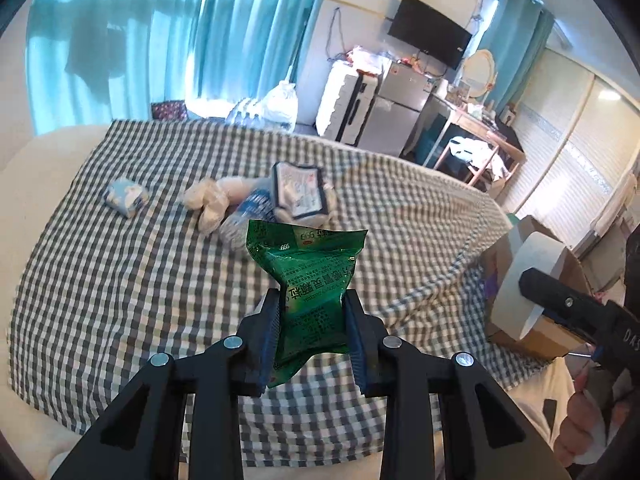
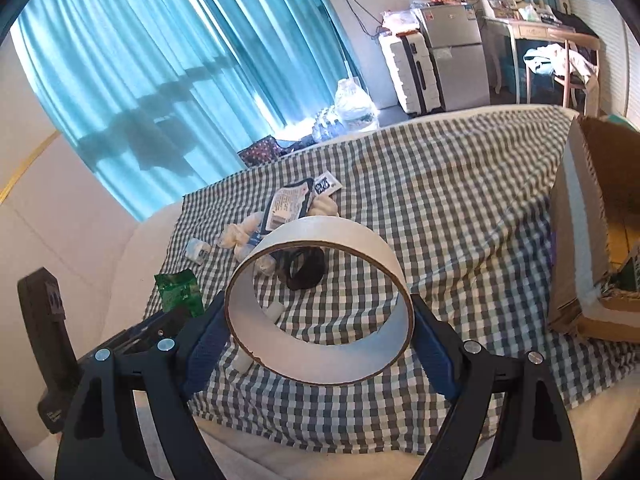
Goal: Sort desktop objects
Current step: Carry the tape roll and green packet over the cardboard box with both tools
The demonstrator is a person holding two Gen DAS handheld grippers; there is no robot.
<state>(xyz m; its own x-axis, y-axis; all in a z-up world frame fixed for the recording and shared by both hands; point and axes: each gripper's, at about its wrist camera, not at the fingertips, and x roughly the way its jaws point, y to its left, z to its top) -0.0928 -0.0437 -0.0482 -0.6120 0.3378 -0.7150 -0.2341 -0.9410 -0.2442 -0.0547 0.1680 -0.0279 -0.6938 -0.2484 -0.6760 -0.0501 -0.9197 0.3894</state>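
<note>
My left gripper point(image 1: 312, 300) is shut on a green foil packet point(image 1: 310, 276) and holds it above the checked cloth point(image 1: 120, 280). The packet also shows in the right wrist view point(image 2: 178, 290). My right gripper point(image 2: 318, 312) is shut on a white tape roll point(image 2: 320, 304), held above the cloth point(image 2: 460, 220); the roll shows at the right of the left wrist view point(image 1: 528, 276), beside an open cardboard box point(image 1: 536, 320). The box stands at the right in the right wrist view point(image 2: 580, 240).
On the cloth lie a plush toy point(image 1: 216, 198), a printed pouch point(image 1: 298, 190), a water bottle point(image 1: 248, 216), a small blue-white pack point(image 1: 126, 196) and a black ring point(image 2: 306, 268). Beyond the bed are teal curtains, a fridge point(image 2: 456, 52) and a desk.
</note>
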